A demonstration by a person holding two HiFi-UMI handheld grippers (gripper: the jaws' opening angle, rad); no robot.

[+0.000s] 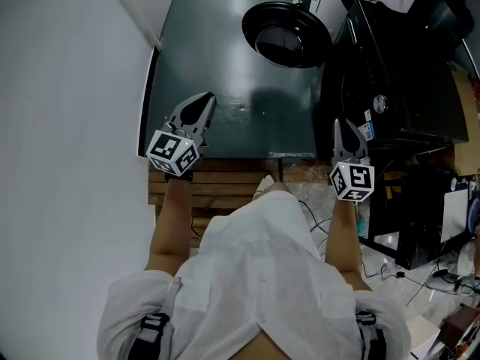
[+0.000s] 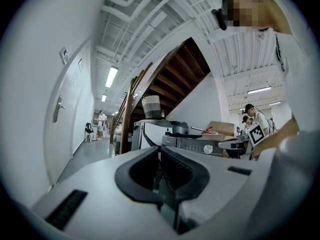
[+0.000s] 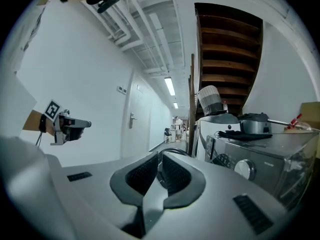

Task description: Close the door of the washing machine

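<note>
In the head view the black washing machine stands at the right, and its round door hangs open over the dark floor ahead of me. My left gripper is held out at the left, well short of the door, with its jaws shut on nothing. Nearer the machine's front, my right gripper also looks shut and empty. In the right gripper view the machine's control panel and knob lie just right of the jaws. The left gripper view looks over its shut jaws toward the machine.
A white wall runs close along the left. Wooden boards lie under my feet. Cables and clutter sit at the lower right. A wooden staircase rises behind the machine, and a corridor with people stretches ahead.
</note>
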